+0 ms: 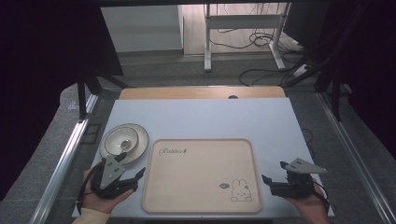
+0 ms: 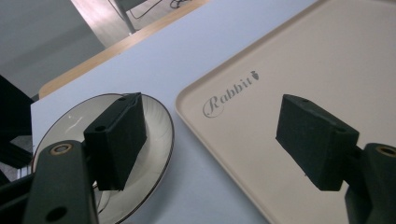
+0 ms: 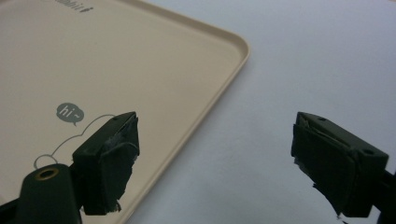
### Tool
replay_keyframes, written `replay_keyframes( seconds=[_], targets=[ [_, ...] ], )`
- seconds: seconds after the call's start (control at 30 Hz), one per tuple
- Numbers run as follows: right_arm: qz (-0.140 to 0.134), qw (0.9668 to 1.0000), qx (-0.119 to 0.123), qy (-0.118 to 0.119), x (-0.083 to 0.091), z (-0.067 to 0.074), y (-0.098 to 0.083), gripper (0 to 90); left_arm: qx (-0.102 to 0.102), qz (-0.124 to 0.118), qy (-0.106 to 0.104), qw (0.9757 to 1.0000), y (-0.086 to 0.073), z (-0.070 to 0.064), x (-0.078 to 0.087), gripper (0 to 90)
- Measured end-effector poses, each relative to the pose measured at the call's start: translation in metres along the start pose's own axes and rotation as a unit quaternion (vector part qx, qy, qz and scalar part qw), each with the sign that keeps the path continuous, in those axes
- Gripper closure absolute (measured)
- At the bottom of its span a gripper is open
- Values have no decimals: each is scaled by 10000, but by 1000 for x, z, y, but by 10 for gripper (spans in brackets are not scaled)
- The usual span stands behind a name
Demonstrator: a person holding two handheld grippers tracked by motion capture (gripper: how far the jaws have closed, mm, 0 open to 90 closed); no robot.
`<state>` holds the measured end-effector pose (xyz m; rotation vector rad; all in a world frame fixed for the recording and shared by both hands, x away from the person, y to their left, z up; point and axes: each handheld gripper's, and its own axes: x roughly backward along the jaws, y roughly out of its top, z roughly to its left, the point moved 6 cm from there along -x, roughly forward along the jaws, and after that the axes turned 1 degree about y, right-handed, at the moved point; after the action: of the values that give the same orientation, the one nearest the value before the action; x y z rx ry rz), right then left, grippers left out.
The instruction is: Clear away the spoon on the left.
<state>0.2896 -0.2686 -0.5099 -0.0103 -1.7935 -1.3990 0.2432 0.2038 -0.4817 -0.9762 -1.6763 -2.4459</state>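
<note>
A beige tray printed with "Rabbit" and a rabbit drawing lies at the table's front centre, with nothing on it. To its left stands a white plate with a dark rim, and a smaller dish rests in it. My left gripper is open, held just in front of the plate beside the tray's left edge. In the left gripper view its jaws straddle the gap between the plate and the tray. My right gripper is open too, low over the table right of the tray. The right gripper spans the tray's right rim.
The pale blue tabletop is bare behind the tray, with a wooden strip along its far edge. Beyond it a white metal stand and cables sit on the floor. Metal rails run along both sides.
</note>
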Motion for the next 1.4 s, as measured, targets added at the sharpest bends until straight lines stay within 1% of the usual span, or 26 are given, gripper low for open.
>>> replay_keyframes(
  seconds=[0.03, 0.07, 0.17, 0.2, 0.23, 0.27, 0.3, 0.33, 0.4, 0.5, 0.53, 0.6, 0.7, 0.73, 0.83, 0.93, 0.97, 1.0, 1.03, 1.07, 1.17, 1.2, 1.3, 1.33, 1.37, 1.4],
  targets=[
    [0, 10000, 0, 0, 0, 0, 0, 154, 6, 18, 16, 10000, 0, 1, 0, 238],
    [3, 10000, 5, 3, -1, 0, 1, 154, 61, -4, 41, 10000, 0, 3, 0, 238],
    [33, 10000, 33, 38, -4, 2, 1, 154, 55, 7, 79, 10000, -1, 7, 1, 238],
    [90, 9999, 62, 53, -5, 2, -1, 154, 71, -6, 151, 9999, -1, 11, 1, 237],
    [90, 9999, 62, 53, -5, 2, -1, 154, 71, -6, 151, 9999, -1, 11, 1, 235],
    [91, 9999, 57, 49, -4, 2, -1, 154, 111, -8, 226, 9997, -1, 15, 3, 234],
    [91, 9999, 57, 49, -4, 2, -1, 154, 111, -8, 226, 9997, -1, 15, 3, 234],
    [69, 10000, 50, 33, -3, 2, -1, 154, 186, -34, 304, 9994, -2, 20, 4, 233],
    [74, 10000, 41, 34, -3, 1, -1, 154, 248, -24, 385, 9989, -4, 26, 6, 231],
    [94, 9999, 34, 35, -4, 1, -1, 154, 324, 9, 495, 9983, -8, 33, 7, 230],
    [96, 9999, 36, 34, -4, 0, -1, 154, 324, 9, 495, 9983, -8, 33, 7, 230],
    [102, 9999, 45, 38, -4, 0, -2, 155, 378, -8, 585, 9976, -11, 40, 8, 230],
    [110, 9999, 54, 41, -4, 1, -2, 156, 385, -3, 626, 9973, -13, 43, 9, 231],
    [116, 9999, 59, 41, -4, 0, -2, 156, 367, 21, 674, 9970, -16, 46, 8, 232],
    [130, 9999, 63, 47, -4, 1, -3, 156, 348, 36, 697, 9970, -19, 47, 8, 233],
    [135, 9999, 69, 38, -4, 0, -3, 156, 305, 42, 719, 9969, -24, 49, 8, 238],
    [135, 9999, 65, 23, -4, 0, -3, 156, 295, 49, 770, 9966, -30, 49, 7, 246],
    [135, 9999, 65, 23, -4, 0, -3, 156, 295, 49, 770, 9966, -30, 49, 7, 250],
    [140, 9999, 69, 13, -4, -1, -3, 157, 267, 95, 778, 9966, -33, 49, 7, 250],
    [136, 9999, 57, 6, -3, -1, -3, 159, 203, 179, 820, 9963, -38, 50, 6, 260],
    [135, 9999, 52, 2, -4, -2, -4, 159, 219, 213, 837, 9960, -40, 52, 4, 287],
    [140, 9999, 51, 0, -4, -2, -4, 159, 256, 204, 842, 9959, -41, 53, 3, 301],
    [154, 9999, 48, 0, -4, -2, -4, 160, 254, 216, 807, 9962, -42, 54, 3, 365],
    [154, 9999, 50, -2, -4, -2, -4, 160, 246, 220, 783, 9964, -43, 54, 2, 365],
    [152, 9999, 50, -10, -4, -2, -4, 160, 247, 223, 749, 9966, -44, 53, 1, 416],
    [158, 9999, 45, -10, -4, -2, -4, 160, 227, 242, 707, 9969, -45, 53, -1, 440]
  ],
)
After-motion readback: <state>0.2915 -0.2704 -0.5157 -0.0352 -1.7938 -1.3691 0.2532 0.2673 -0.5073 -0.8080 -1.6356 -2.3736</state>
